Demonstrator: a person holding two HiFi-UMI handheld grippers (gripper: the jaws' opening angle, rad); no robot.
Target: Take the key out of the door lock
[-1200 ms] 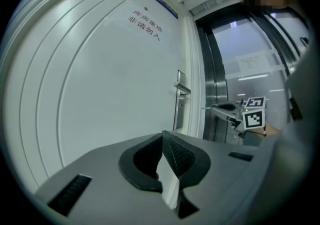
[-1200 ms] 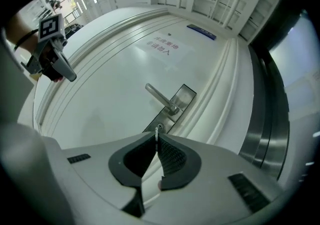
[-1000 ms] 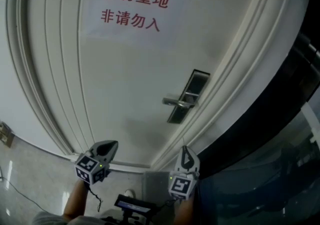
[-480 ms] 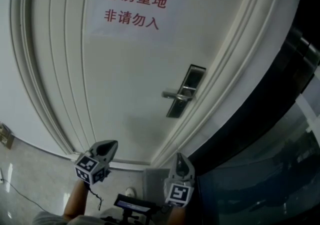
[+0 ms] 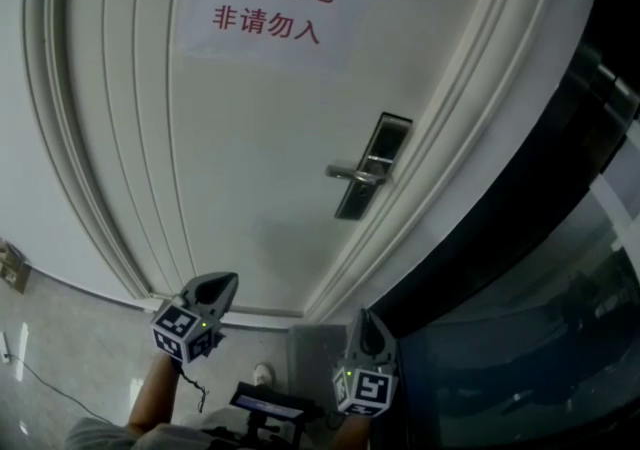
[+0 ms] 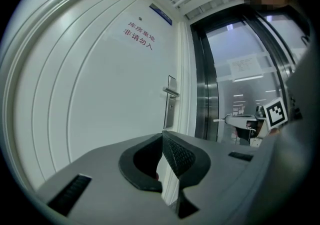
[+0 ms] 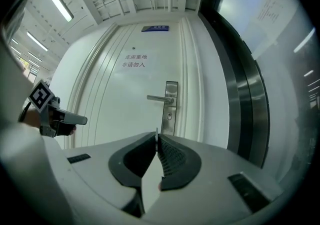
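A white door (image 5: 250, 138) carries a dark lock plate (image 5: 372, 166) with a silver lever handle (image 5: 350, 174). In the right gripper view the round keyhole (image 7: 169, 115) sits below the handle (image 7: 160, 98) with nothing in it. My right gripper (image 7: 157, 134) is shut, and a thin metal sliver, the key (image 7: 156, 130), pokes out between its tips. It hangs well back from the door, low in the head view (image 5: 364, 320). My left gripper (image 5: 222, 284) is shut on nothing, to the left and apart from the door; its jaw tips (image 6: 162, 133) meet.
A paper notice (image 5: 270, 6) with red characters is stuck high on the door. A dark glass partition (image 5: 520, 238) with a metal frame runs along the right of the door. Raised mouldings (image 5: 90, 168) edge the door on the left. Pale floor tiles (image 5: 60, 338) lie below.
My right gripper has drawn back from the door, lower in the head view, and rolled about its own axis. The left gripper has shifted slightly.
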